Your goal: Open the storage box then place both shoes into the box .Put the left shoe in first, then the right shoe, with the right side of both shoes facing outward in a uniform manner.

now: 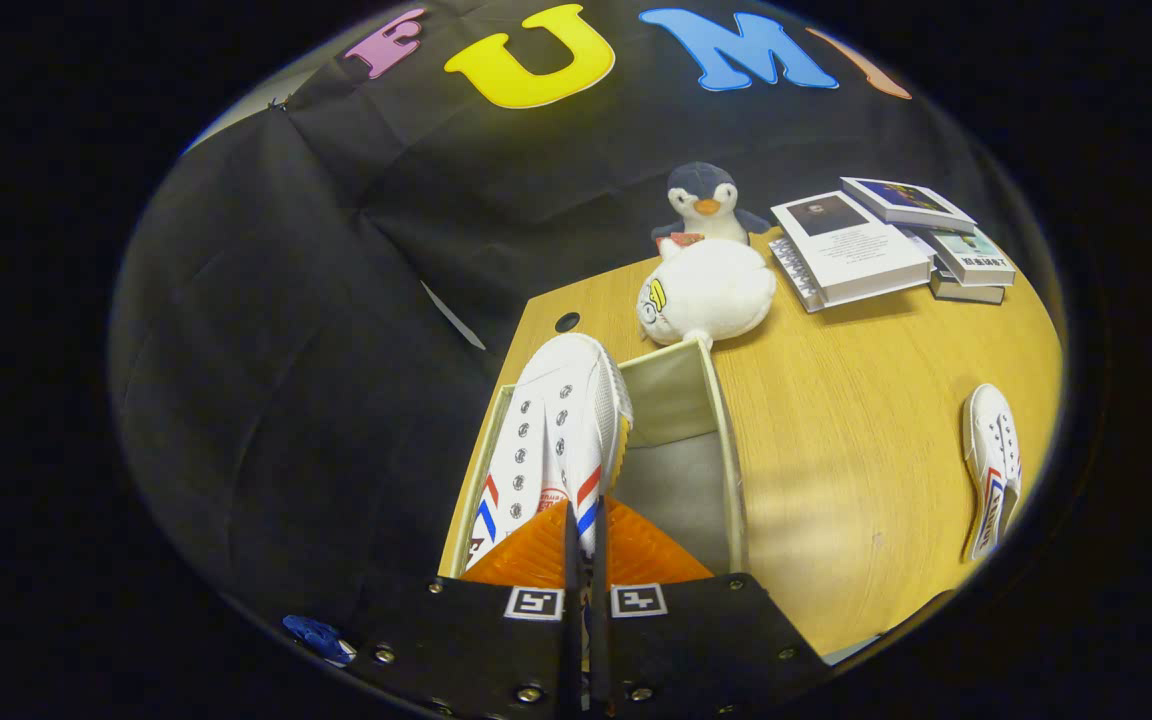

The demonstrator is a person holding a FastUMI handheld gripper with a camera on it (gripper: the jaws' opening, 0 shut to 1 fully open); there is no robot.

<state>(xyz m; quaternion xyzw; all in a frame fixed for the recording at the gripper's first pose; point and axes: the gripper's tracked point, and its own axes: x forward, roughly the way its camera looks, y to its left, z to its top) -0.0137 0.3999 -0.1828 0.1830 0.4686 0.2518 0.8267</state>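
The wooden bench (pixel 866 440) carried an open storage box (pixel 731 470). The gripper (pixel 586 545) pinched one shoe (pixel 561 430) over its left compartment; the second shoe (pixel 991 465) lay well apart. A thin-edge grip risked slippage or misorientation.

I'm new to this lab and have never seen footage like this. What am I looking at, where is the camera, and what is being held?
This is a hand-held two-finger gripper, and the camera rides on it, looking forward along the fingers. Those fingers are shut on a white sneaker with red and blue stripes, held over an open storage box on a wooden table. A second white sneaker lies on the table, away to the side of the box. Beyond the box sit a white plush toy, a penguin plush and a pile of books.
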